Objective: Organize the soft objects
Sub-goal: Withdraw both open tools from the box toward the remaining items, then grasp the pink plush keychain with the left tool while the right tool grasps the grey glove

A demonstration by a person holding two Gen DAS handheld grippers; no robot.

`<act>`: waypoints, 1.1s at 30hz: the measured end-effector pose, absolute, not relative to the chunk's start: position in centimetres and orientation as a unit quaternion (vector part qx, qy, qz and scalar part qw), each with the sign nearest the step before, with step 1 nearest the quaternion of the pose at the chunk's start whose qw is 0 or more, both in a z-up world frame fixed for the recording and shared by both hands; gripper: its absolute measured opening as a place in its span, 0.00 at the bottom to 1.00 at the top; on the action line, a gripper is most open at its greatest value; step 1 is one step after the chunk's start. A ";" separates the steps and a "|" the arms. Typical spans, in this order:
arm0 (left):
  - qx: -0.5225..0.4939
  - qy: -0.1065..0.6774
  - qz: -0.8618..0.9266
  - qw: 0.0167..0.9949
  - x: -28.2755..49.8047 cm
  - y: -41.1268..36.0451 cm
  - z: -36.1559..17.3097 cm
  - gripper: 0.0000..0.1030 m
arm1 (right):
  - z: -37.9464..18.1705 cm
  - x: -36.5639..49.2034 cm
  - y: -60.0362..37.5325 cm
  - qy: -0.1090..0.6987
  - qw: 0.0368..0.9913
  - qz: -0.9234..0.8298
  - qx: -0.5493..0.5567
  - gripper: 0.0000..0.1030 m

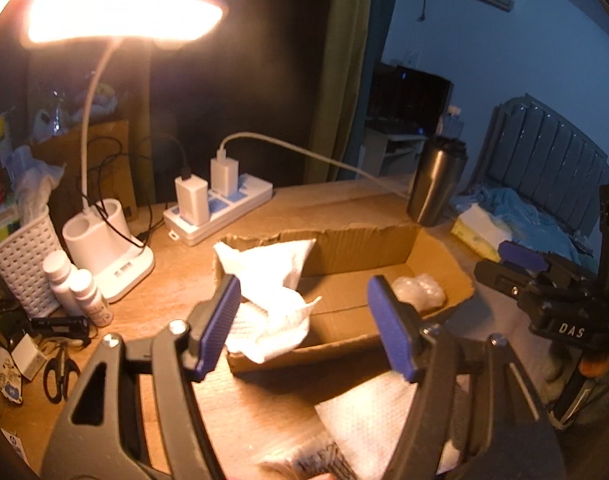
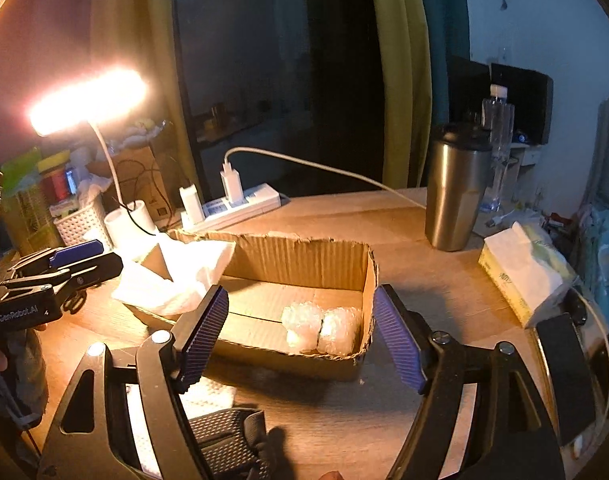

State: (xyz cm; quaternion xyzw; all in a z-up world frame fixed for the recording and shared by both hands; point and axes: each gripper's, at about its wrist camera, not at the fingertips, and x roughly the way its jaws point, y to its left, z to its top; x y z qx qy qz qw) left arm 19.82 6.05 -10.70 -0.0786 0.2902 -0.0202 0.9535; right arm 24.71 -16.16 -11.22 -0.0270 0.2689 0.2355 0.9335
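Observation:
An open cardboard box (image 1: pixel 356 240) (image 2: pixel 296 256) lies on the wooden desk. A crumpled white paper towel (image 1: pixel 272 300) (image 2: pixel 176 276) fills its left end and spills over the rim. Two bubble-wrap bundles (image 1: pixel 418 292) (image 2: pixel 324 328) sit in its right end. My left gripper (image 1: pixel 306 330) hovers open just in front of the towel, nothing between its blue pads. My right gripper (image 2: pixel 300 338) stands open in front of the bubble wrap, also with nothing between its pads. Each gripper shows at the edge of the other's view: the right gripper (image 1: pixel 504 264) and the left gripper (image 2: pixel 76 260).
A lit desk lamp (image 1: pixel 116 264), a power strip (image 1: pixel 220 208) with chargers, a white basket (image 1: pixel 22 264) and small bottles (image 1: pixel 80 292) crowd the back left. A steel tumbler (image 2: pixel 454 192) and a tissue pack (image 2: pixel 524 276) stand at the right. Another paper towel (image 1: pixel 376 412) lies in front of the box.

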 end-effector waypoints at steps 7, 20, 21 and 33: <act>-0.075 0.259 -0.025 0.963 16.8 5.7 -9.0 0.67 | -9.7 22.2 -15.9 0.252 0.936 0.243 -0.031 0.76; -0.074 0.247 -0.023 0.966 12.4 5.0 -8.6 0.73 | -9.1 18.4 -15.3 0.242 0.935 0.258 -0.039 0.76; -0.074 0.248 -0.022 0.966 12.1 5.0 -8.8 0.73 | -9.1 18.1 -15.3 0.242 0.934 0.259 -0.040 0.76; -0.087 0.280 -0.013 0.956 10.1 5.7 -11.7 0.73 | -12.1 16.8 -14.3 0.271 0.922 0.273 -0.049 0.76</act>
